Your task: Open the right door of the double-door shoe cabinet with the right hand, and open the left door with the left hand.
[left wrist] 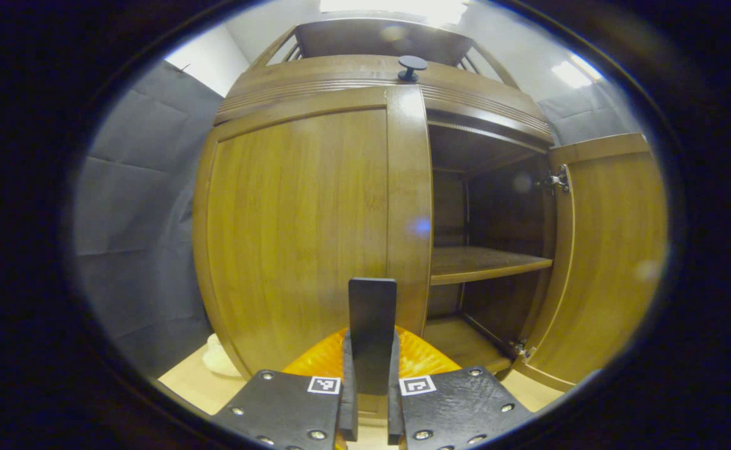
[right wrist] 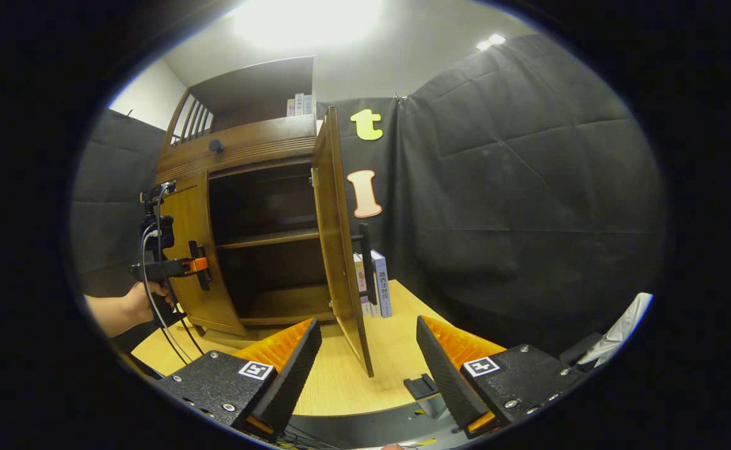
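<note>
The wooden shoe cabinet's left door [left wrist: 297, 231] is closed. Its black upright handle [left wrist: 372, 306] stands between my left gripper's fingers, and the left gripper [left wrist: 372, 350] is shut on it. The right door [left wrist: 615, 250] hangs wide open, showing a dark inside with a shelf [left wrist: 484, 262]. In the right gripper view this right door [right wrist: 334, 237] is seen edge-on, with its black handle [right wrist: 364, 262] on the far side. My right gripper [right wrist: 367, 325] is open, back from the door's lower edge and touching nothing. A hand [right wrist: 128, 306] holds the left gripper [right wrist: 200, 265] at the left door [right wrist: 206, 306].
The cabinet stands on a light wooden table [right wrist: 340, 381]. Books [right wrist: 378, 281] stand behind the open right door, and more books [right wrist: 298, 105] sit on the top shelf. A round black knob [left wrist: 412, 65] is on the drawer above the doors. A white object [left wrist: 218, 359] lies by the cabinet's left foot.
</note>
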`<state>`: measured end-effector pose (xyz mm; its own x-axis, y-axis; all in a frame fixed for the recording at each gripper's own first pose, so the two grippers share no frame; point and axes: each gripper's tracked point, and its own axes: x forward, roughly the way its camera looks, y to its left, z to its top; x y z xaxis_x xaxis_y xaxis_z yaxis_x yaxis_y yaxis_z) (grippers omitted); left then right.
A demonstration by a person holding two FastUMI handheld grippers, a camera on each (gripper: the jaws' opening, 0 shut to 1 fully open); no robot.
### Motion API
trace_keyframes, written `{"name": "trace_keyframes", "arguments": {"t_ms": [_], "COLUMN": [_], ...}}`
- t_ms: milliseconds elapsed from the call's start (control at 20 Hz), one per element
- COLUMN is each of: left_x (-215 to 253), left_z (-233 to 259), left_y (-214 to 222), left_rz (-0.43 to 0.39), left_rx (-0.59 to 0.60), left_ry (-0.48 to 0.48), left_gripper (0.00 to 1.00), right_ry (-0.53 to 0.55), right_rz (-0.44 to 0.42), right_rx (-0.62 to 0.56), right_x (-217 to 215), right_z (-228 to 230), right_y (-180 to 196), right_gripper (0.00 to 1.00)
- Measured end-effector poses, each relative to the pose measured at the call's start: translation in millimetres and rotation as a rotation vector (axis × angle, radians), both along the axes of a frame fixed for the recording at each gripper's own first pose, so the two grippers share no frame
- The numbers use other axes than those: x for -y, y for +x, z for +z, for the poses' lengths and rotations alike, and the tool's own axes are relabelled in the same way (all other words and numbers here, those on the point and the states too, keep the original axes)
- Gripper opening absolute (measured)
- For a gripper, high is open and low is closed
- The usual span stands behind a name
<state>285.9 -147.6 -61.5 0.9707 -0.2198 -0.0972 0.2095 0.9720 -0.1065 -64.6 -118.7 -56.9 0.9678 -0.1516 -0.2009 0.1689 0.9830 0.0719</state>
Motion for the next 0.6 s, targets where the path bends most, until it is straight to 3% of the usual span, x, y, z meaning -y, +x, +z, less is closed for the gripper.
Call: {"name": "trace_keyframes", "arguments": {"t_ms": [50,100,550,600], "left_x": [-4,-9,-42,-47], "left_z": [0,2,12,11], "left_y": [-7,-13,-43,-50], "left_rz": [0.0,0.0,0.008,0.013], "left_rx": [0.001,0.003,0.002,0.0], "left_ry": [-0.002,-0.005,-0.029,-0.036], "left_gripper": [0.24,0.19,0.19,0.24], "right_ry": [0.002,0.004,0.011,0.01], "right_rz": [0.008,0.018,0.093,0.102], "right_rx": [0.003,0.004,0.008,0.008], "right_x": [-3,-10,-38,-41], "right_z": [1,2,0,0], "right_y": [2,5,21,22], "right_gripper": [0.95,0.95,0.95,0.95]}}
